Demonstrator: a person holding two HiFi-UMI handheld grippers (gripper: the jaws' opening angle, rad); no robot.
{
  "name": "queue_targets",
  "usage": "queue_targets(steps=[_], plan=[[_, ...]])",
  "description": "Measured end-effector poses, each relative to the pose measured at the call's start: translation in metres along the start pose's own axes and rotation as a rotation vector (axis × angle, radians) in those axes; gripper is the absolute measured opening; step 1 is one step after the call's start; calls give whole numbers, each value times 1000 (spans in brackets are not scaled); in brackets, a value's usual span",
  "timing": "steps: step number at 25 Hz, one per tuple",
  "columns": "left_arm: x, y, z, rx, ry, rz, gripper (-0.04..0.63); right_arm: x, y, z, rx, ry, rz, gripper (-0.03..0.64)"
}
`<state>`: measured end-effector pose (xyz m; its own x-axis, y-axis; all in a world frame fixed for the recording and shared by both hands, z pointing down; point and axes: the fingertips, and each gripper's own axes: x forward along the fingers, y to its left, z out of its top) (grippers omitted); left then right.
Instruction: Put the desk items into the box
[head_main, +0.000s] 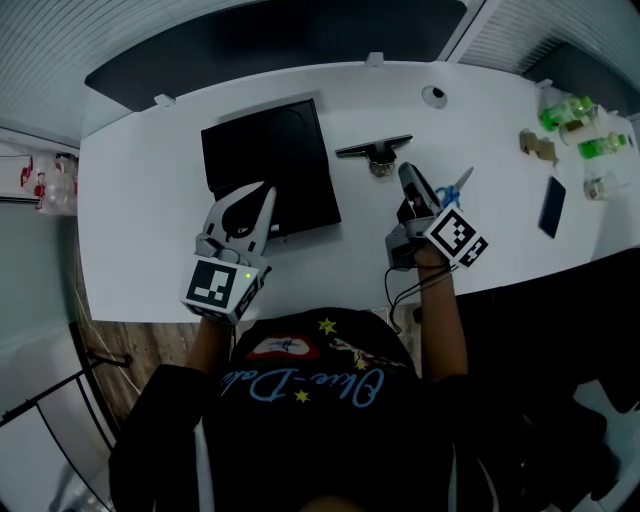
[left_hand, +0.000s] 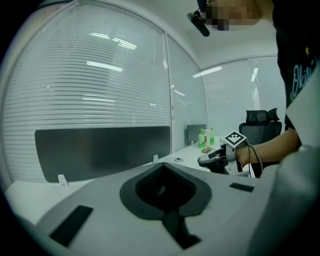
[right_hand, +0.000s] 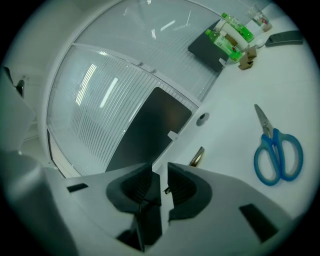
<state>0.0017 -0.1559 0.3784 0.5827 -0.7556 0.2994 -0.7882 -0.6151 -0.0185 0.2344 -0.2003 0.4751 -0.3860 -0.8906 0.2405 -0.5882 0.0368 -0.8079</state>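
A flat black box (head_main: 265, 165) lies on the white desk (head_main: 140, 200). My left gripper (head_main: 262, 190) hovers over its front edge, its jaws meeting at the tips (left_hand: 161, 165) with nothing between them. Blue-handled scissors (head_main: 455, 190) lie on the desk just right of my right gripper (head_main: 408, 175); in the right gripper view the scissors (right_hand: 277, 155) sit off to the right. A slim dark item with a shiny metal part (head_main: 375, 150) lies ahead of the right gripper (right_hand: 160, 170), whose jaws stand a narrow gap apart with nothing gripped.
Green bottles (head_main: 570, 110) and a small brown object (head_main: 537, 145) stand at the desk's far right, with a dark phone (head_main: 552, 205) nearer the front edge. A small round fitting (head_main: 433, 95) sits near the back. A dark panel (right_hand: 150, 125) runs behind the desk.
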Motion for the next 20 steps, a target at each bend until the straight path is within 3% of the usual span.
queue_targets(steps=[7, 12, 20], plan=[[5, 8, -1, -9, -21, -1, 9, 13, -21, -14, 99, 30, -51, 117], [5, 13, -7, -15, 11, 12, 9, 20, -30, -21, 170, 34, -63, 118], [7, 18, -7, -10, 1, 27, 9, 35, -41, -28, 223, 54, -89, 127]])
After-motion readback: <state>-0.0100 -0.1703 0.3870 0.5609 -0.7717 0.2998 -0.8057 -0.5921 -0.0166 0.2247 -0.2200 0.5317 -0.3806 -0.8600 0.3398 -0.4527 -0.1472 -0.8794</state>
